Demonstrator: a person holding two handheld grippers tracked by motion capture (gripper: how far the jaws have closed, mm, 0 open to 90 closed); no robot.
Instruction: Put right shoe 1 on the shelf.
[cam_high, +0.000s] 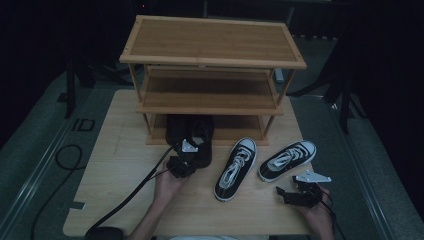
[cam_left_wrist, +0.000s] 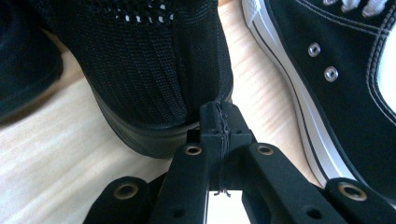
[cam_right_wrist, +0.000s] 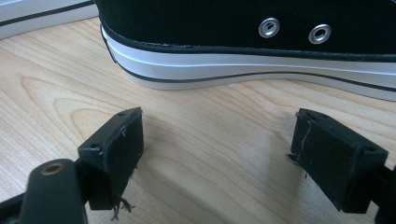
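Pressing shut against nothing, left gripper (cam_left_wrist: 218, 122) at black knit shoe's (cam_left_wrist: 154, 70) heel; right gripper (cam_right_wrist: 217, 154) gapes, empty, beside black-and-white canvas sneaker (cam_right_wrist: 261, 42).

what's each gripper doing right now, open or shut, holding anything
Left gripper: shut, jaws pressed together at the heel of the black knit shoe, nothing between them.
Right gripper: open, empty, facing the black-and-white sneaker.

You have one three-tier bamboo shoe rack (cam_high: 212, 37) on one light wooden table (cam_high: 115, 165). You have two black-and-white lace-up canvas sneakers (cam_high: 236, 169) and two all-black knit shoes (cam_high: 189, 136). You hold two black two-jaw grippers (cam_high: 181, 159), one per hand.
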